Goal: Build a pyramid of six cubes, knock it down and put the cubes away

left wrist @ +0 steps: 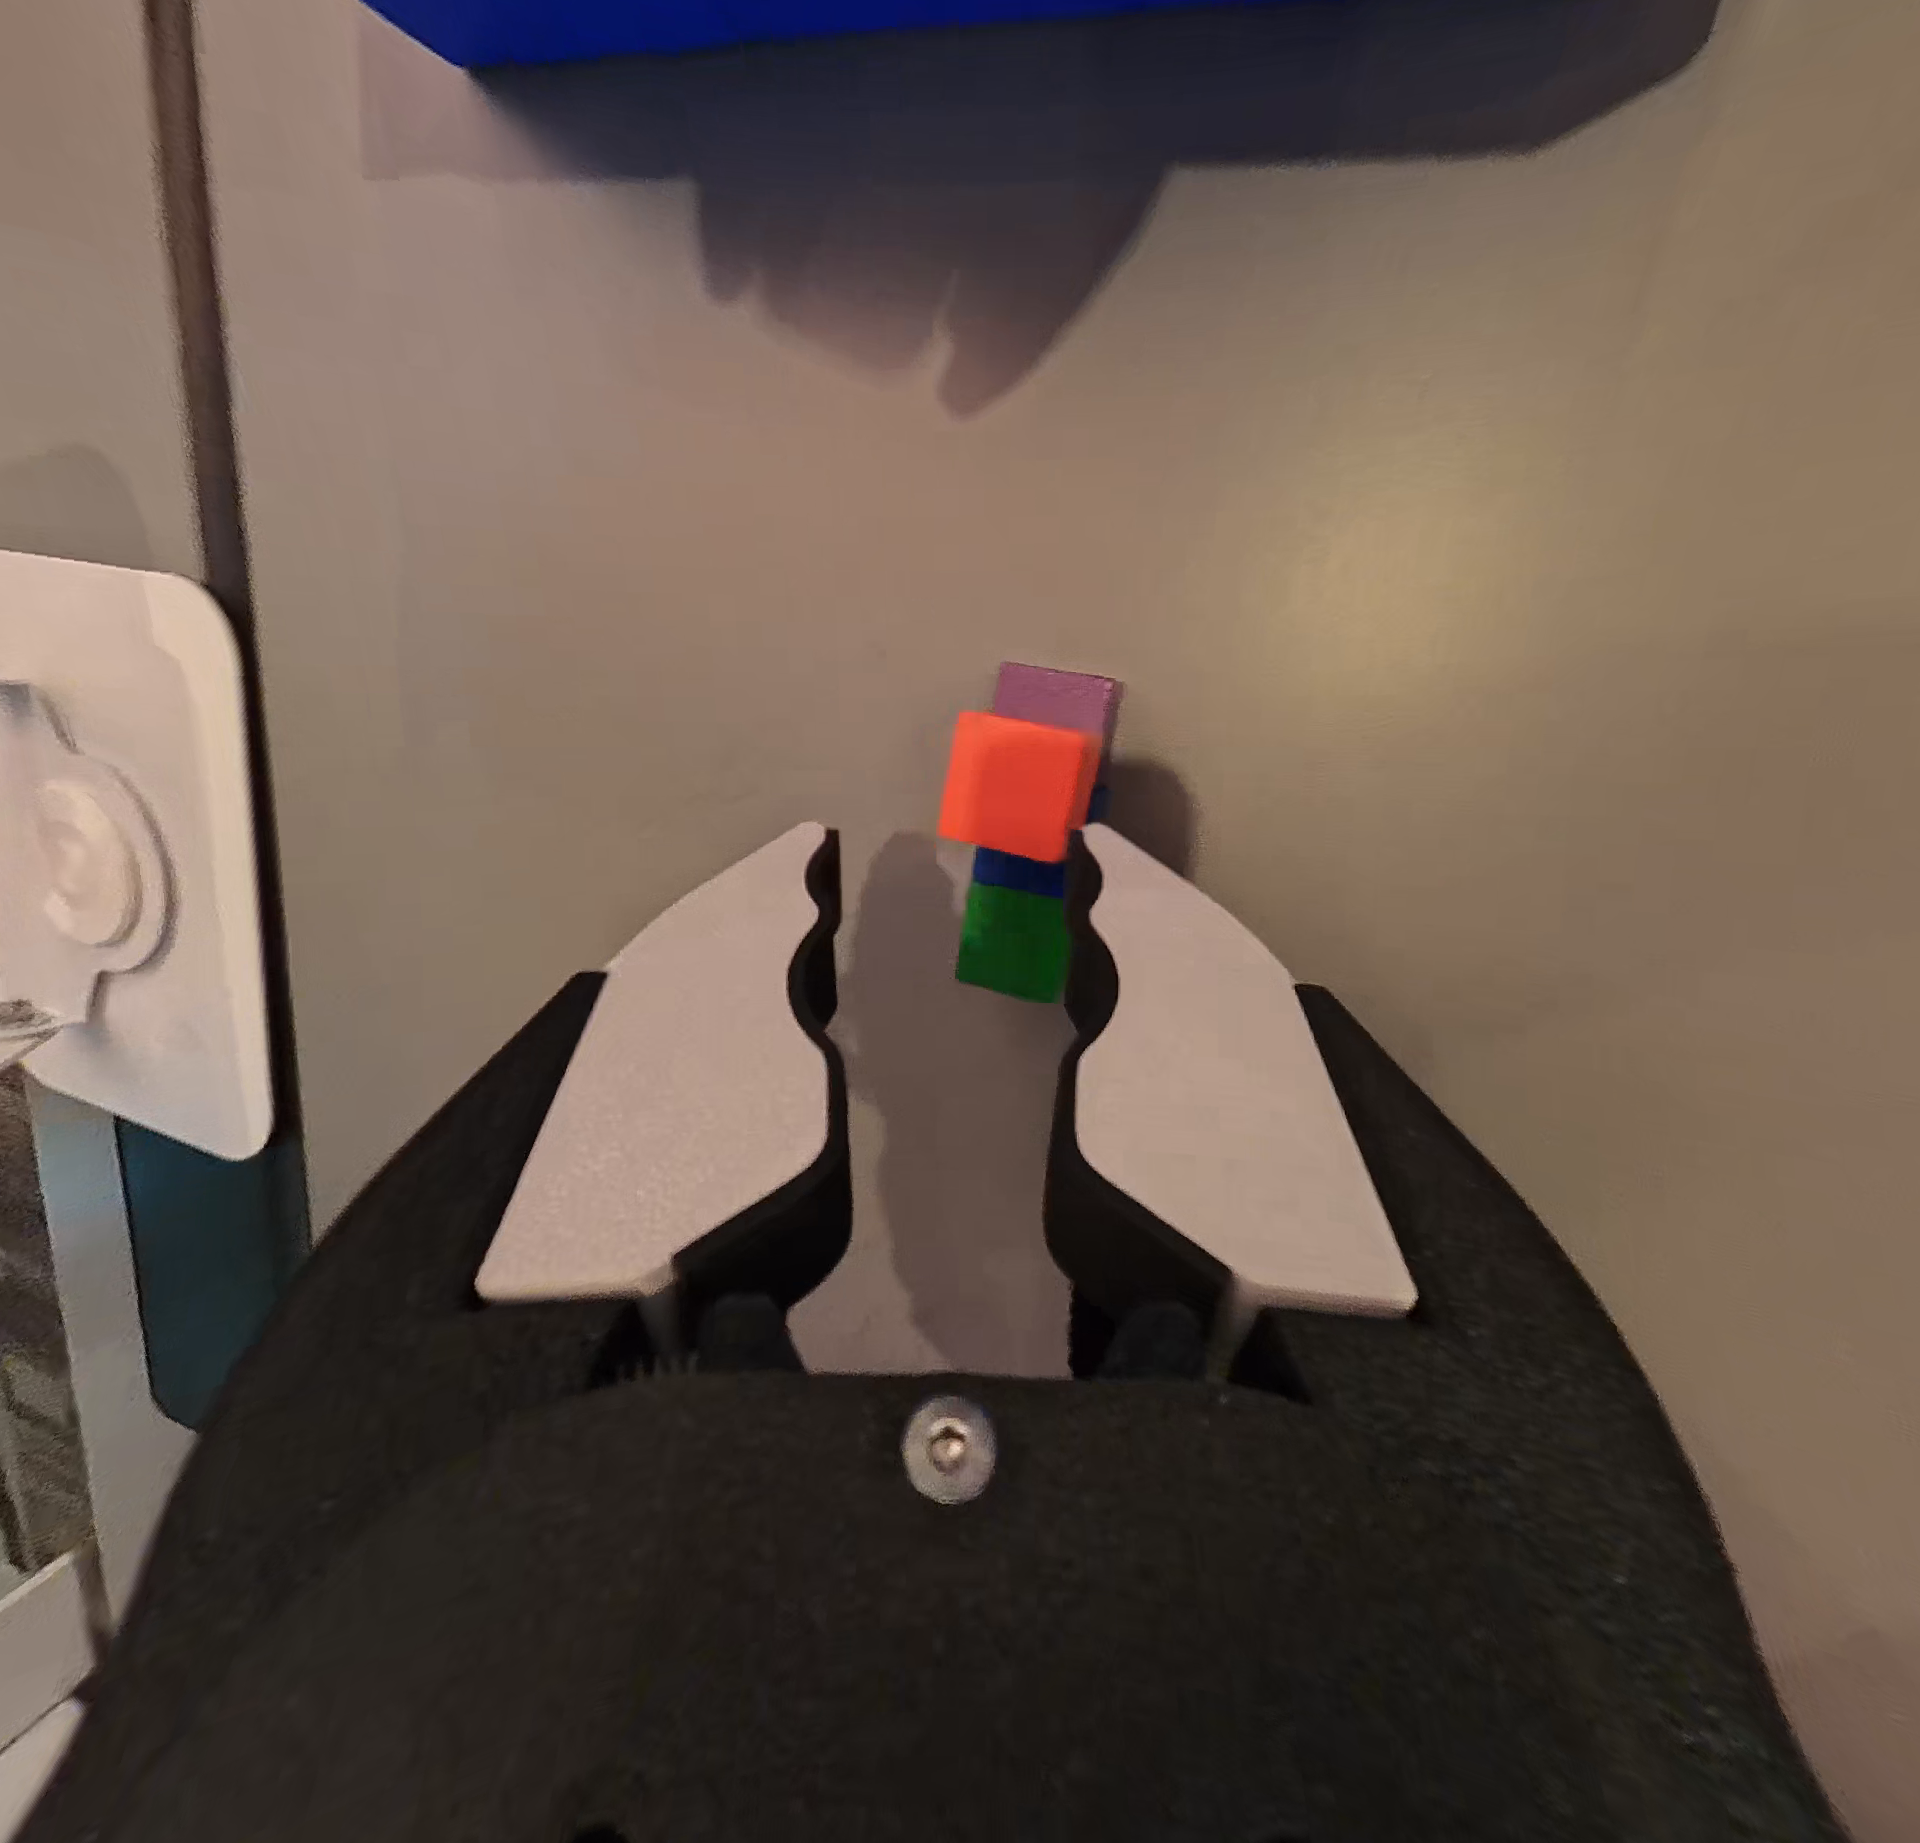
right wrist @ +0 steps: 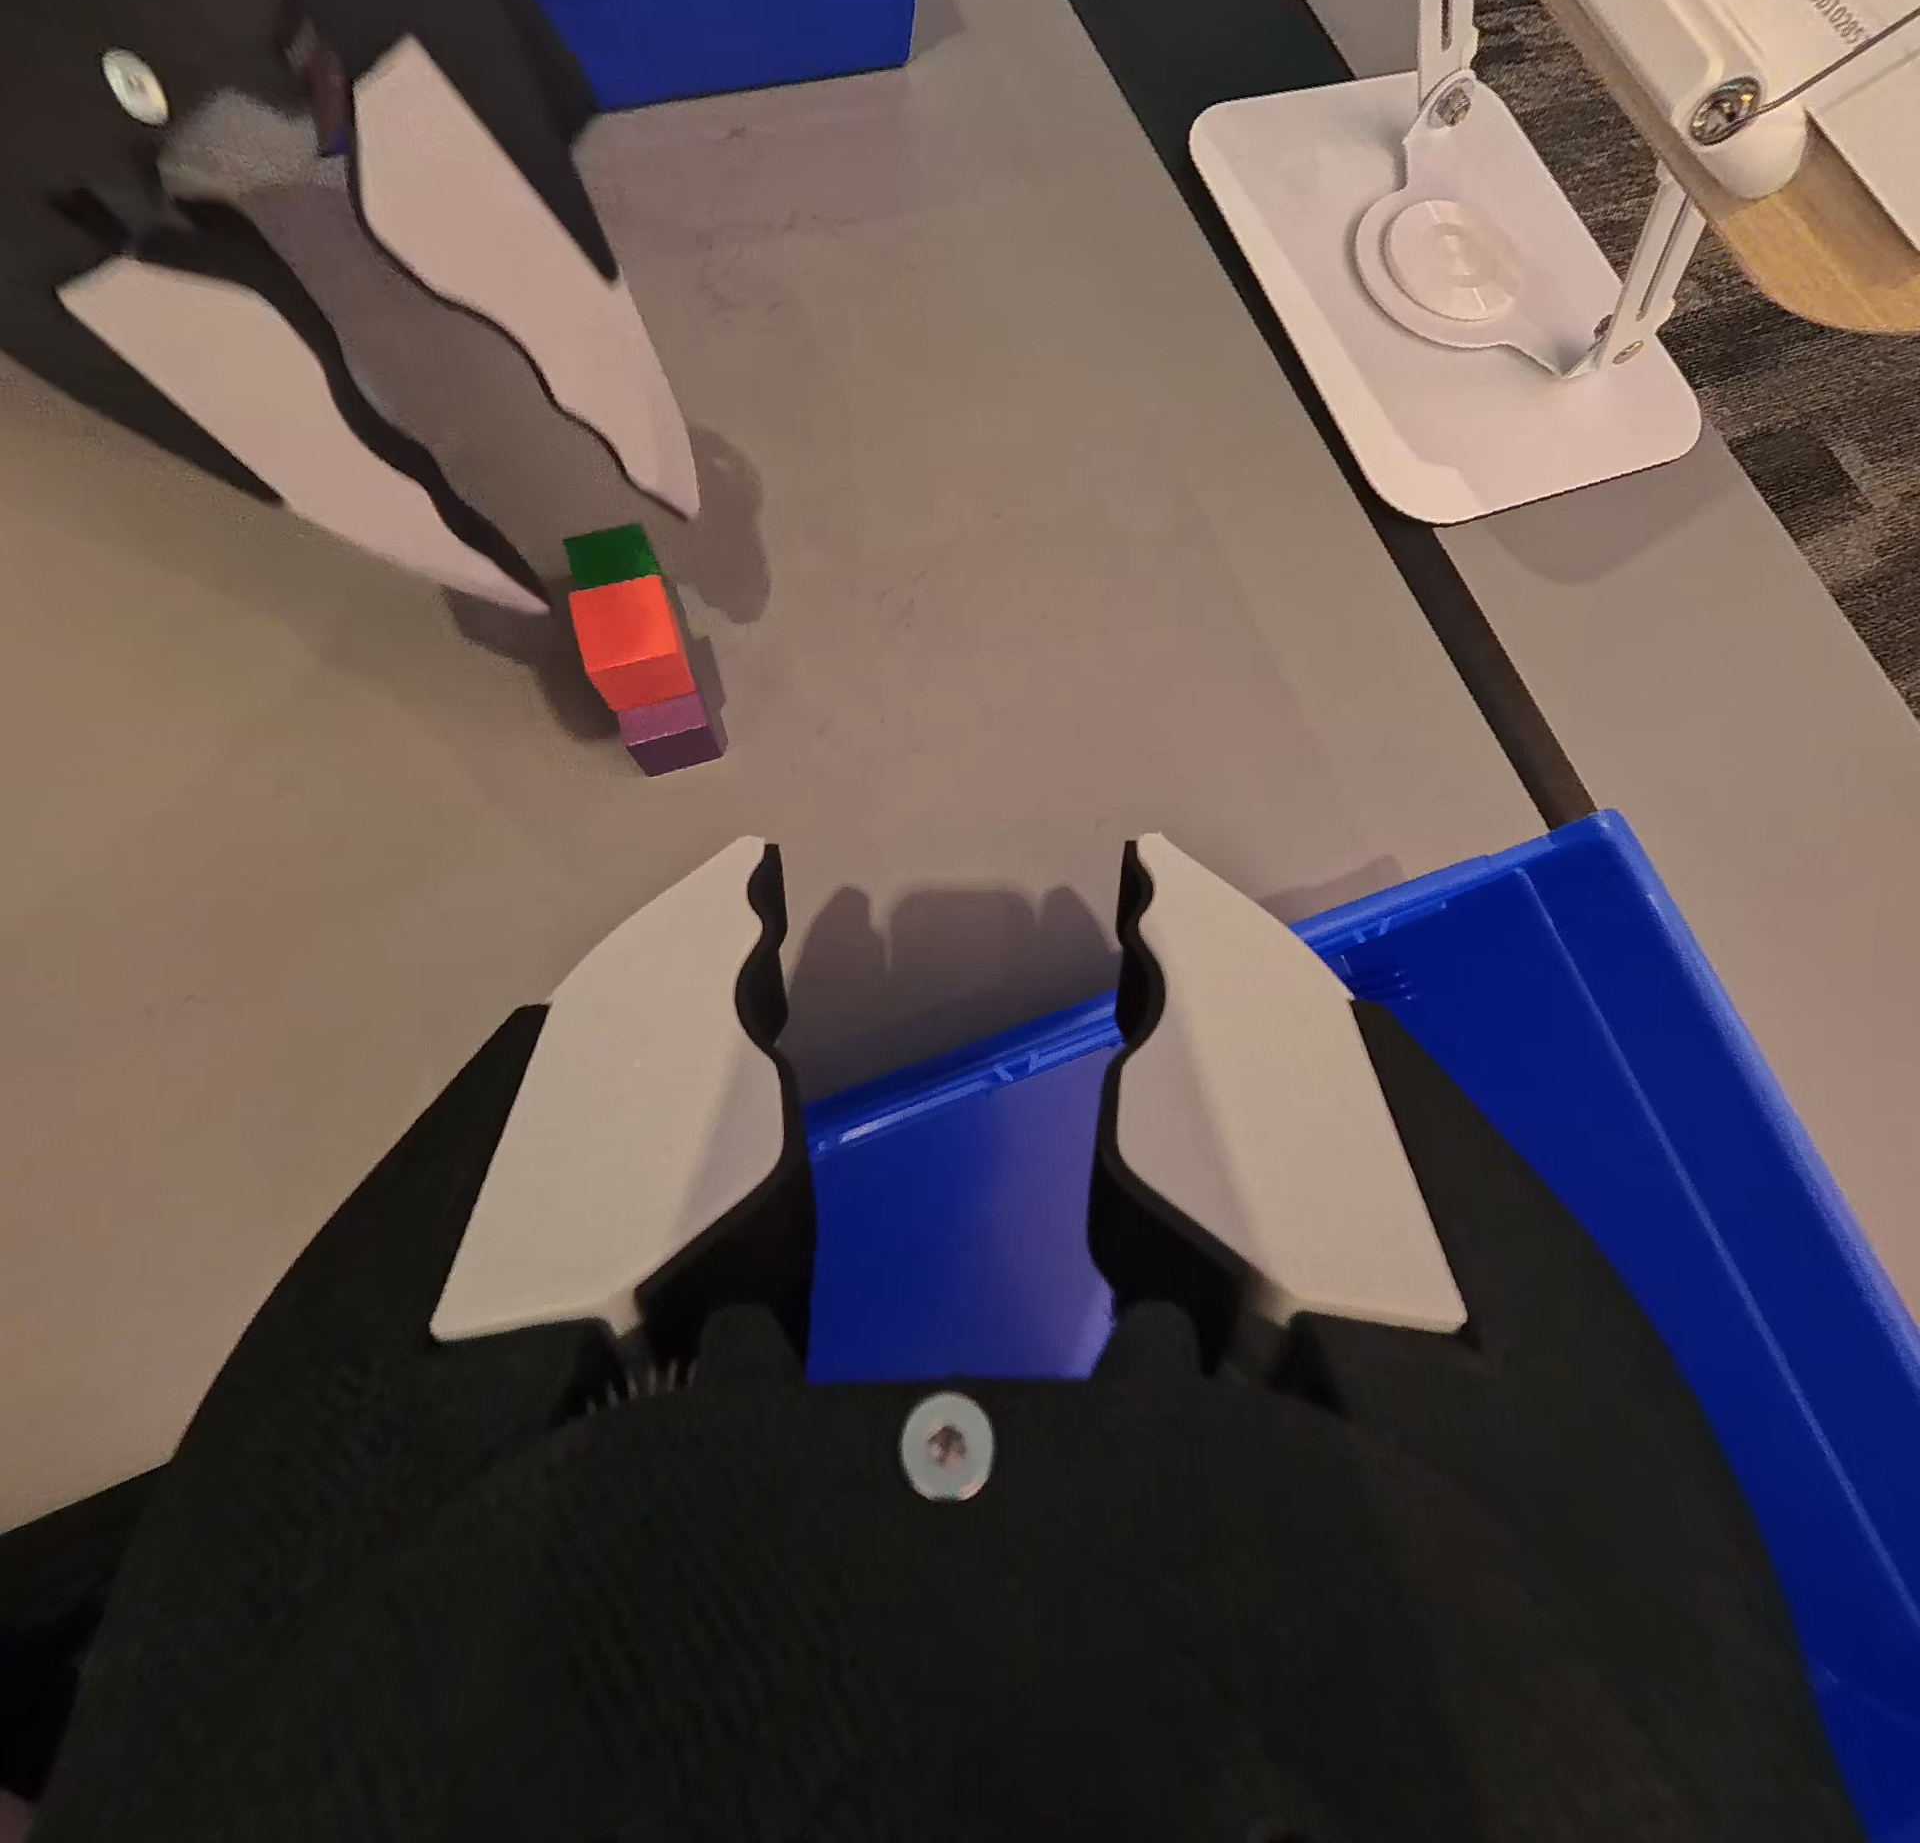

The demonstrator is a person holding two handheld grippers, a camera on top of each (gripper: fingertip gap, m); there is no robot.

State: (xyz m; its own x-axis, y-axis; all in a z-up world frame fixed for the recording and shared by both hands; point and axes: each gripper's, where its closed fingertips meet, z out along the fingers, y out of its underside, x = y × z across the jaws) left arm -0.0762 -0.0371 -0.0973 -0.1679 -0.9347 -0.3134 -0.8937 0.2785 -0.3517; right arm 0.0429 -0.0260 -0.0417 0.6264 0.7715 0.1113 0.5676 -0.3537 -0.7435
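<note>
Hovering low over the grey table (right wrist: 1039, 546), your left gripper (left wrist: 954, 843) has its jaws parted and empty — the cube cluster sits just beyond the tips, near the right finger. Row on the table: green cube (left wrist: 1010, 941), blue cube (left wrist: 1013, 871) mostly hidden, purple cube (left wrist: 1060, 697); the orange cube (left wrist: 1016, 785) rests on top. Your right gripper (right wrist: 948, 853) is also agape, holding nothing, over a blue bin (right wrist: 1621, 1066) — well apart from the cubes. A second blue bin (right wrist: 727, 6) stands farther off.

left wrist: steep, close over cubes (left wrist: 1023, 827) | right wrist: opposite side, farther | shared: cubes
</note>
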